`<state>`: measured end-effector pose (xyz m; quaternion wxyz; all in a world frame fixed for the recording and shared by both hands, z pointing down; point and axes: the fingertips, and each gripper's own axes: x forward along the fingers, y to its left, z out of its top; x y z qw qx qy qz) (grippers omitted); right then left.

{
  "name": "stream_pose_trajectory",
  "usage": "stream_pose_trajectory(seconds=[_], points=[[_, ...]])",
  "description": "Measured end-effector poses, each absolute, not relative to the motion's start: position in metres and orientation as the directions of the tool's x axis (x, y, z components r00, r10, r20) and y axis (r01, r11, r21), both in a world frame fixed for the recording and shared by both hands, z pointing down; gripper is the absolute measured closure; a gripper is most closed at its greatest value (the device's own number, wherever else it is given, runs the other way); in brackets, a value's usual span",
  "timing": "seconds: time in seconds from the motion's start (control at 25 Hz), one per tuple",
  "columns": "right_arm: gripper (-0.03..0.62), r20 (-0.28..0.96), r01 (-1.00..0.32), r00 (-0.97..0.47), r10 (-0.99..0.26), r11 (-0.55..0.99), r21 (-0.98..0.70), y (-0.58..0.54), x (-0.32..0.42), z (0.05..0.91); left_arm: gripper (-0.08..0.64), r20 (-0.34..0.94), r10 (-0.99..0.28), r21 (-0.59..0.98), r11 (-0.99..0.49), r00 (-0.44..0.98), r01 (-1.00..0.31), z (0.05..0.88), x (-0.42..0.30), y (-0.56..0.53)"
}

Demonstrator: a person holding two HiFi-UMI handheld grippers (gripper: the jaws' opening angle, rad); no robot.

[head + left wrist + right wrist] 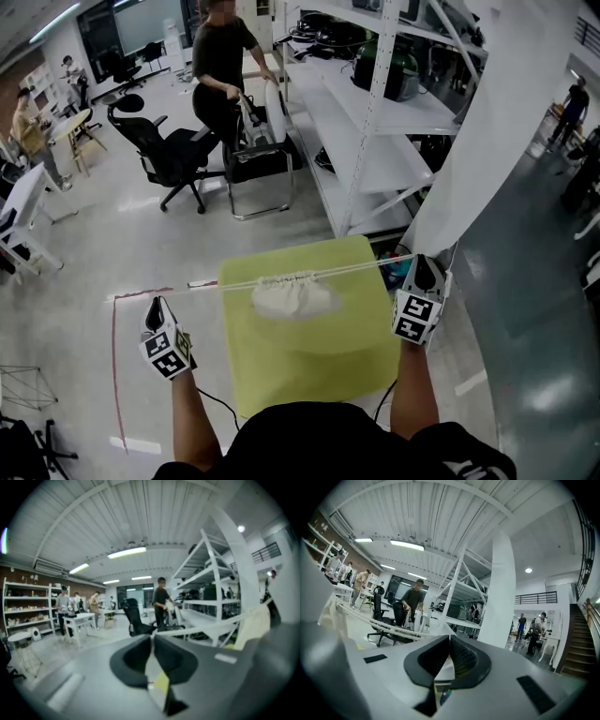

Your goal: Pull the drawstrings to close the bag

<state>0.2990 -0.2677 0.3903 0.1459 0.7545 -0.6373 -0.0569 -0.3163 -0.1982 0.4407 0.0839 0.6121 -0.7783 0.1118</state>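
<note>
A cream drawstring bag (292, 298) is sitting over the far half of the yellow-green counter (281, 375), roughly midway between its left and right edges. Its mouth is bunching into tight gathers. Whether the bag is resting its full weight on the counter or partly hanging from its cords is not clear. The white drawstrings (356, 271) are stretching taut in a nearly straight line out of the gathered mouth, passing over both side edges of the counter. The left tongs (156, 305) are hovering just off the counter's left edge, their jaws pressing together on the cord that is running away toward the bag. The right tongs (425, 272) are hovering just off the counter's right edge, jaws likewise pinching narrow on the other cord end. Beyond the counter's far edge a white shelving rack (375, 122) is standing, and farther back to the left a person (220, 66) is leaning beside a black office chair (159, 141).
</note>
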Motion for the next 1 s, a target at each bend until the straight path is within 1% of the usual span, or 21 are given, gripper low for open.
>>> stream_pose_trajectory(seconds=[0.12,0.24,0.48,0.76,1.0], points=[[0.578,0.085,-0.948,0.191,-0.978,-0.161,0.276,-0.269,0.308,0.383,0.528,0.248,-0.937,-0.067,0.238,-0.247,-0.969,0.432,-0.324,-0.196],[0.579,0.076,-0.950,0.192,-0.978,-0.165,0.265,-0.270,0.313,0.375,0.531,0.204,-0.950,-0.123,0.214,-0.236,-0.969,0.412,-0.320,-0.198],[0.580,0.043,-0.955,0.140,-0.989,-0.124,0.269,-0.282,0.302,0.364,0.531,0.140,-0.965,-0.103,0.210,-0.224,-0.972,0.386,-0.319,-0.214],[0.580,0.025,-0.953,0.096,-0.995,-0.084,0.291,-0.291,0.281,0.357,0.529,0.133,-0.968,-0.107,0.198,-0.211,-0.974,0.379,-0.311,-0.232],[0.580,0.045,-0.946,0.063,-0.997,-0.045,0.322,-0.304,0.278,0.365,0.529,0.137,-0.975,-0.099,0.162,-0.174,-0.982,0.390,-0.293,-0.249]])
